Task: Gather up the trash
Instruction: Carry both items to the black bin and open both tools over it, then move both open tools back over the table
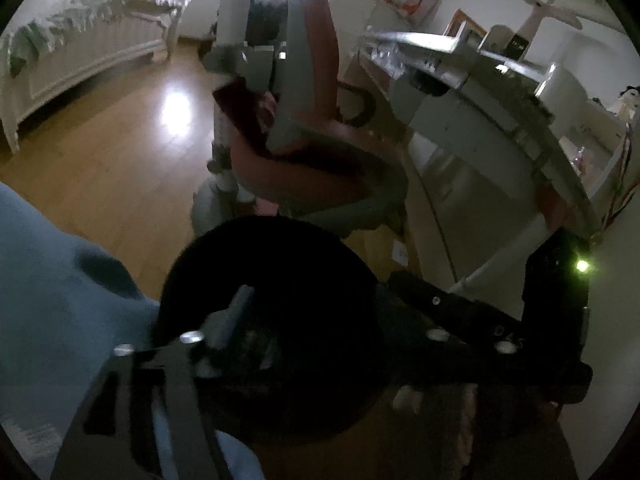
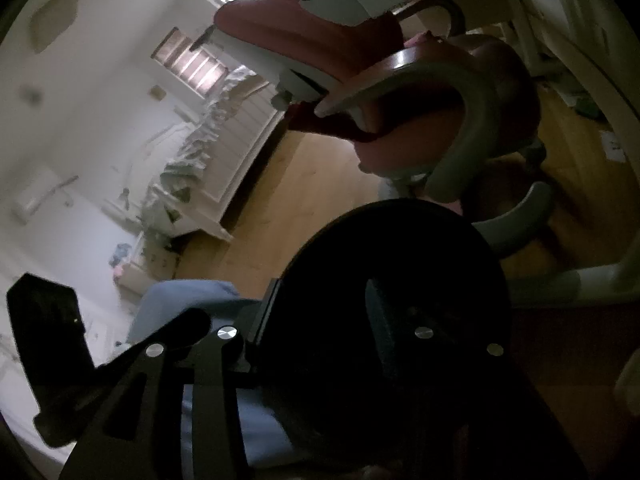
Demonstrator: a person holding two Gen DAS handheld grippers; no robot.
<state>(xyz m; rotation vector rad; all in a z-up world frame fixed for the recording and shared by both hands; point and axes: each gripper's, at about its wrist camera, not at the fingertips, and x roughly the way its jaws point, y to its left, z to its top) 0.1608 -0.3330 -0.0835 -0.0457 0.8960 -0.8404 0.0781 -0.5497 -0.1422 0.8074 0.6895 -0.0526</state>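
Note:
In both wrist views a large round black object fills the lower middle, in the left wrist view [image 1: 272, 320] and in the right wrist view [image 2: 396, 300]. It looks like a dark bag or bin seen very close. One grey finger [image 1: 236, 312] of my left gripper lies against it. One dark finger [image 2: 380, 320] of my right gripper lies against it. The other fingers are lost in the dark. I cannot tell whether either gripper grips the black object. No loose trash is plainly visible.
A pink and grey desk chair [image 1: 312, 92] stands ahead on the wooden floor [image 1: 120, 152]; it shows tilted in the right wrist view [image 2: 400, 92]. A white desk [image 1: 480, 92] is at the right. A white bed [image 1: 80, 52] is at the left. Blue trousers [image 1: 48, 300] are close by.

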